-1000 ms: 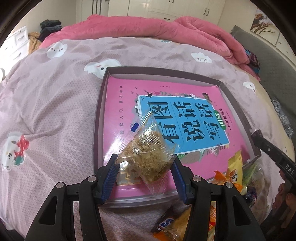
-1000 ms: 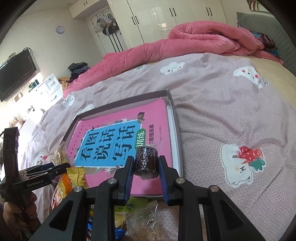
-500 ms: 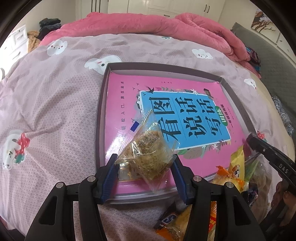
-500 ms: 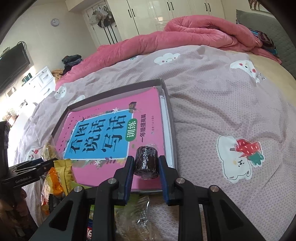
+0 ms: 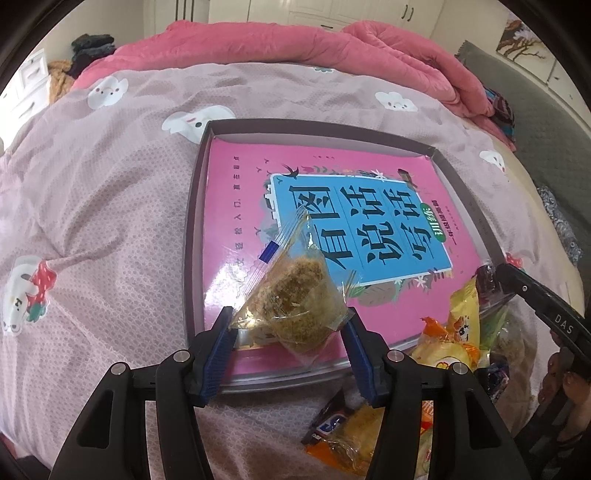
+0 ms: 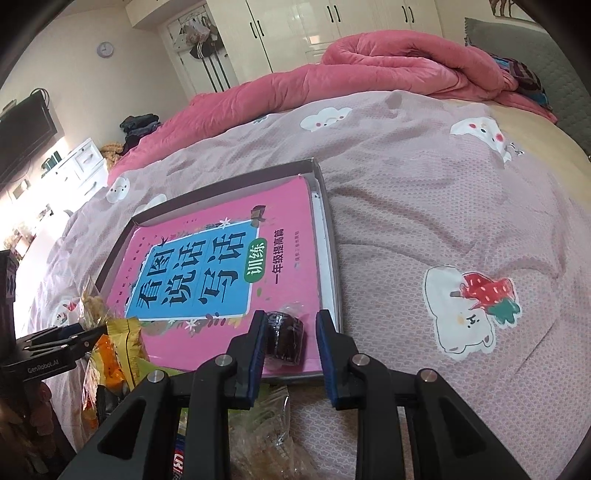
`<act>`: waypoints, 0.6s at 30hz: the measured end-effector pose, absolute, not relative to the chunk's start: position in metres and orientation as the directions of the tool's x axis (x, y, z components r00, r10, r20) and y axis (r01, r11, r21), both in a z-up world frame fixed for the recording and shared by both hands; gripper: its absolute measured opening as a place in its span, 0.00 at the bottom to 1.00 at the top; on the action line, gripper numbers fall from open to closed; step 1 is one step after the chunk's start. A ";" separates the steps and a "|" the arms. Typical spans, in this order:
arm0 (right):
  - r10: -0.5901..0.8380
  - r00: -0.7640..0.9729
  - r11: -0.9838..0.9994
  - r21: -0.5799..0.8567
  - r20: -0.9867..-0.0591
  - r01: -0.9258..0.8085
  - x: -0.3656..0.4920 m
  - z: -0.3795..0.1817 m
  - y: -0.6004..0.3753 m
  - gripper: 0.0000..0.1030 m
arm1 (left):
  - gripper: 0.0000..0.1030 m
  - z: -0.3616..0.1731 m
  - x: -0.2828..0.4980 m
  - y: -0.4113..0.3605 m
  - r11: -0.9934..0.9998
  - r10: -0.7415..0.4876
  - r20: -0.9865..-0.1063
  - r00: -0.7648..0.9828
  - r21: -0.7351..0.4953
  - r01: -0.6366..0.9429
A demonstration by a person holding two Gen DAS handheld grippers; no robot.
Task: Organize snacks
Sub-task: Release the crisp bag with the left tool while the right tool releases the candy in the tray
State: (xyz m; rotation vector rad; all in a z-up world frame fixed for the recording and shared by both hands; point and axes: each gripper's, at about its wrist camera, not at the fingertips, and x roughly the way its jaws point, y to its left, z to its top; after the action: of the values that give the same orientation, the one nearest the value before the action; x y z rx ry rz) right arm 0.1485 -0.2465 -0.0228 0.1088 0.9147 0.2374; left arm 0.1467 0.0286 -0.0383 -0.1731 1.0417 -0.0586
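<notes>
**A:** What did your left gripper (image 5: 289, 318) have, nearest the lens?

**B:** My left jaws pinched a clear packet of crumbly golden snack (image 5: 295, 295) by its wrapper edges. It hung low in the middle of the left wrist view, over the near rim of the grey tray (image 5: 192, 236).

**A:** And the right gripper (image 6: 290, 319)?

**B:** Those jaws stood narrow, nipping a small dark wrapped snack (image 6: 284, 339). The left pad was against it. A little clear wrapper showed by the right pad. It sat above the tray's near right corner, at the bottom centre of the right wrist view.

**A:** What lay around them?

**B:** More snacks were heaped just outside the tray's near edge. A yellow packet (image 5: 461, 325) was at the lower right of the left view, and an orange one (image 5: 351, 439) lay under my fingers. In the tray lay a pink book (image 5: 236, 206) with a blue title panel.

**A:** And beyond?

**B:** Beyond was the mauve bedspread (image 5: 110, 221) with cartoon patches. A rumpled pink quilt (image 5: 295, 40) lay across the top. In the right view, white wardrobes (image 6: 332, 33) and a wall clock (image 6: 106, 48) were farthest off.
</notes>
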 end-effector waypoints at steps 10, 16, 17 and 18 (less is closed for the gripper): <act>0.265 0.590 0.964 0.225 -0.762 -0.143 0.146 -0.021 -0.252 0.27 | 0.59 -0.040 0.147 0.030 0.983 -0.137 -0.856 0.498 -0.180 -0.039; 0.273 0.598 0.961 0.236 -0.754 -0.141 0.144 -0.020 -0.254 0.27 | 0.61 -0.038 0.146 0.028 0.984 -0.133 -0.849 0.512 -0.173 -0.031; 0.276 0.601 0.961 0.239 -0.750 -0.142 0.144 -0.019 -0.254 0.27 | 0.61 -0.037 0.146 0.029 0.984 -0.136 -0.846 0.515 -0.176 -0.030; 0.279 0.604 0.960 0.242 -0.747 -0.143 0.144 -0.018 -0.255 0.27 | 0.61 -0.036 0.146 0.029 0.983 -0.139 -0.843 0.519 -0.180 -0.030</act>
State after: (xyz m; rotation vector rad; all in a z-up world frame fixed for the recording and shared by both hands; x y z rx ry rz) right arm 0.1442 -0.2547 -0.0177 0.1641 0.8909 0.2450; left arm 0.1456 0.0288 -0.0357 -0.1802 1.0243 -0.0658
